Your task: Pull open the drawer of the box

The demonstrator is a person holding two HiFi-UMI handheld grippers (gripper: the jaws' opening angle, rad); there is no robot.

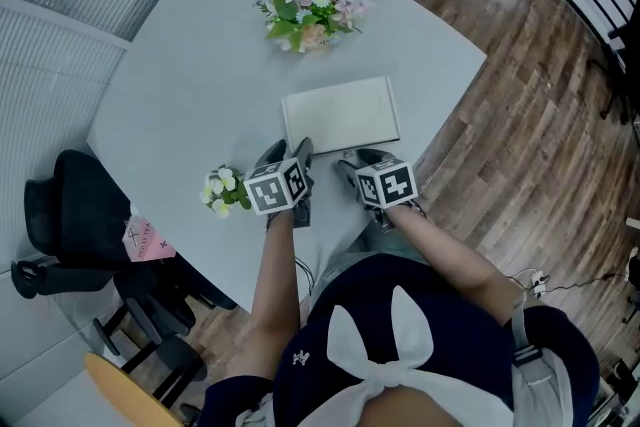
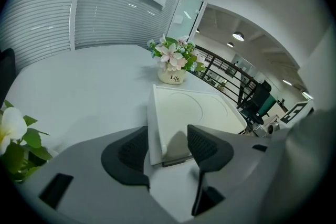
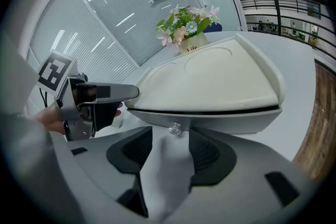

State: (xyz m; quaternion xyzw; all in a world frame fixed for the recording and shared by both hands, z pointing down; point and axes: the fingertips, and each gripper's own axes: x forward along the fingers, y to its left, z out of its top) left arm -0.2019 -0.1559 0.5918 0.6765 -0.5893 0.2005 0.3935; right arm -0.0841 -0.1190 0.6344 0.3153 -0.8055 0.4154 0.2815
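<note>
Box [image 1: 340,115]: white and flat on the desk [image 1: 180,85], close to the front edge, with the flower pot [image 1: 308,17] beyond it.
Drawer [image 3: 220,122]: shut, its clear knob [image 3: 174,127] facing the person.
Left tongs [image 2: 167,136]: apart, straddling the box's near-left corner, not clamped.
Right tongs [image 3: 170,139]: apart and empty, the knob just off their tips.
</note>
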